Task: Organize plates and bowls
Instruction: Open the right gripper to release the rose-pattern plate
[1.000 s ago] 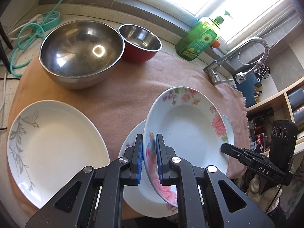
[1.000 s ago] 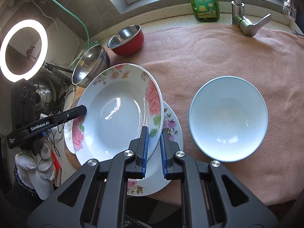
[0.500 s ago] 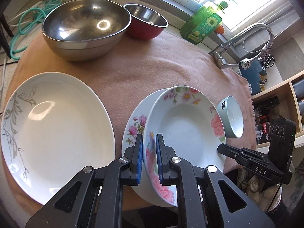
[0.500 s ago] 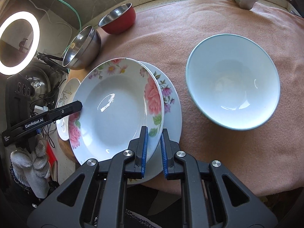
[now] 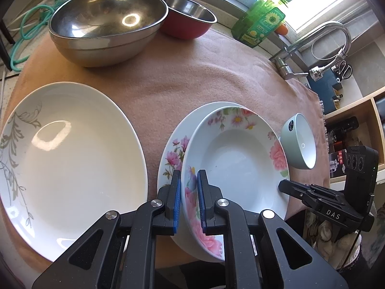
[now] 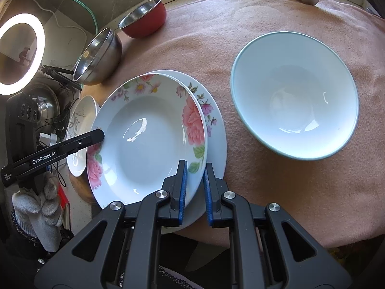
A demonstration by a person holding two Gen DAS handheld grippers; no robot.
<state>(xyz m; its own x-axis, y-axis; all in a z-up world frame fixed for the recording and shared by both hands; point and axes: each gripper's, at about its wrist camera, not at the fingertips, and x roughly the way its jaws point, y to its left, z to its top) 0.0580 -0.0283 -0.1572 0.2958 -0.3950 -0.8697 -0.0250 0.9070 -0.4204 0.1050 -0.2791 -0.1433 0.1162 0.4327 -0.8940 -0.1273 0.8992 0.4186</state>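
**Holding a floral soup plate over its match**

Gripping opposite edges of the same deep floral plate [image 5: 240,166], the two grippers carry it just above a flatter floral plate [image 5: 175,142] that lies on the pink cloth [image 5: 192,72] covering the surface. The left gripper [image 5: 189,202] has its blue pads closed on the plate's rim beside a large pink rose, one pad inside the rim and one under it. The right gripper [image 6: 195,190] straddles the opposite rim near a green leaf; its inner pad touches the plate, while a narrow gap shows beside the outer pad, so the tightness of that hold cannot be told. The deep plate sits tilted, overlapping most of the lower plate, whose flowered border shows on one side; whether the two touch is not clear.

A large white plate with a grey leaf pattern [image 5: 69,163] rests on the cloth, near the left of the pair. A pale blue bowl [image 6: 296,96] stands upright on the cloth to their right, apart from them. At the far edge of the cloth a big steel mixing bowl [image 5: 105,26] sits touching or nearly touching a smaller red bowl with a steel interior [image 5: 190,16]. A green dish soap bottle [image 5: 262,24] and a chrome faucet [image 5: 320,38] stand beyond, by the window.
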